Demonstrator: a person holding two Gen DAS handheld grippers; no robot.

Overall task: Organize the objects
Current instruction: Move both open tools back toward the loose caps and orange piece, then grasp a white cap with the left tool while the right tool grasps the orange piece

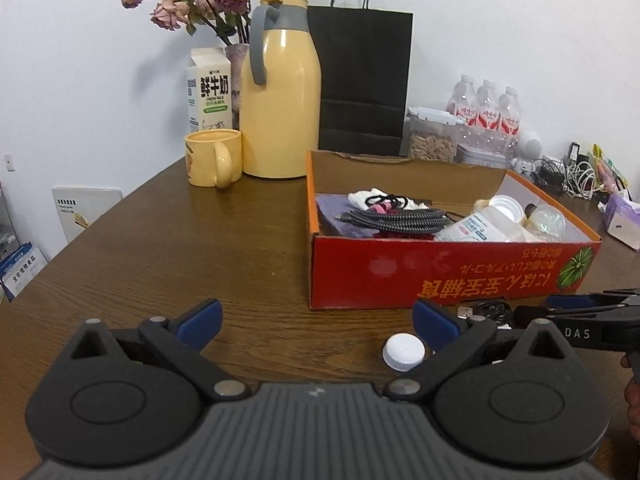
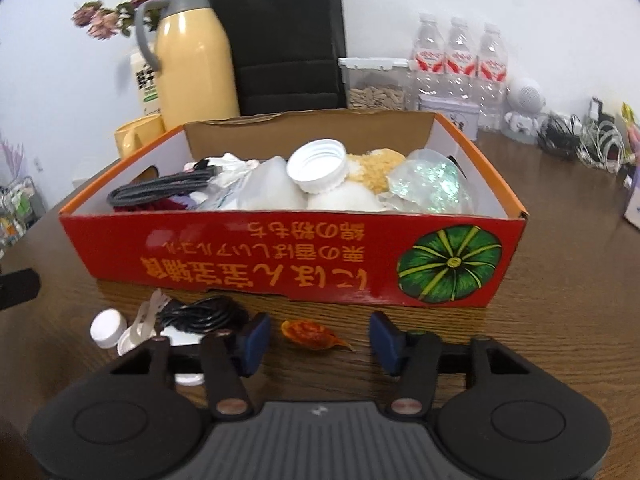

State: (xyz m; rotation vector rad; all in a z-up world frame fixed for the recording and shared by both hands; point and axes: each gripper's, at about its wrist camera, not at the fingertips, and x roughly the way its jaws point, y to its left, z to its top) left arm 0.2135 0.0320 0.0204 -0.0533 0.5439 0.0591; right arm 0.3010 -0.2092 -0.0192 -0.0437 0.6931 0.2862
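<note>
three water bottles (image 2: 458,60), one red box (image 2: 280,256), one mug (image 1: 213,157).

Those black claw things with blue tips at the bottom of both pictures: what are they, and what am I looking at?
They are hand-held grippers, one in each of a person's hands, each carrying a camera that looks out along its two fingers. One picture is from the left gripper, the other from the right gripper. Both face a red box on a brown table, already holding cables and bottles. In front of the box lie a white cap, a black cable and a small orange wrapper. The right gripper's fingers stand on either side of the wrapper without pressing it. The left gripper is open and empty.
</note>
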